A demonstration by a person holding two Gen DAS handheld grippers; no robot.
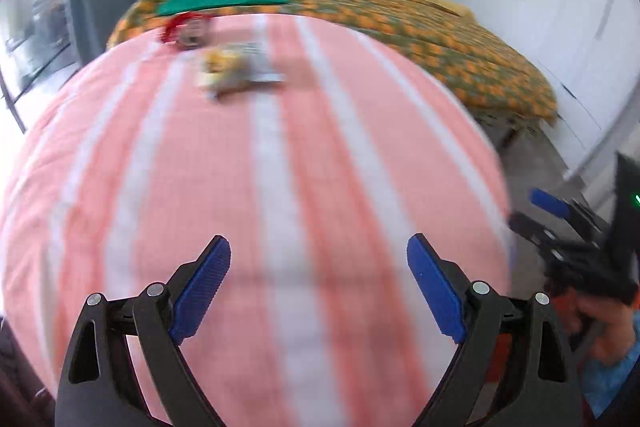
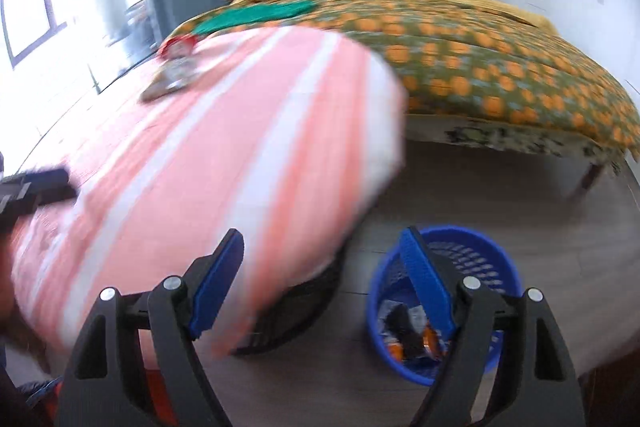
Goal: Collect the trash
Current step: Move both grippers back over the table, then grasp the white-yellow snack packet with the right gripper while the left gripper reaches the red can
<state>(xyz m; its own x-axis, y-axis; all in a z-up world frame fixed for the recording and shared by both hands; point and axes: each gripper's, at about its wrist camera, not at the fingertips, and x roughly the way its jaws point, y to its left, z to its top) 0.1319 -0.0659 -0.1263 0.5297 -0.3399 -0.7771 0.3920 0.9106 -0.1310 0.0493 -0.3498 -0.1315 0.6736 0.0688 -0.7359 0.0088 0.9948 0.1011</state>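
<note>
Trash lies at the far end of the pink-and-white striped table cloth [image 1: 280, 187]: a red-rimmed wrapper [image 1: 188, 27] and a crumpled yellow and silver wrapper [image 1: 236, 69]. Both also show in the right wrist view, red one [image 2: 178, 47], silver one [image 2: 170, 81]. My left gripper [image 1: 319, 283] is open and empty above the near part of the table. My right gripper [image 2: 323, 283] is open and empty past the table's right edge, above a blue basket [image 2: 496, 267] on the floor that holds several wrappers. The views are blurred.
A bed with an orange-dotted green cover [image 2: 480, 67] and a green cloth [image 2: 256, 13] stands behind the table. A black basket [image 2: 304, 307] sits under the table's edge. White cupboards [image 1: 560, 7] line the right wall; a window [image 2: 32, 11] is left.
</note>
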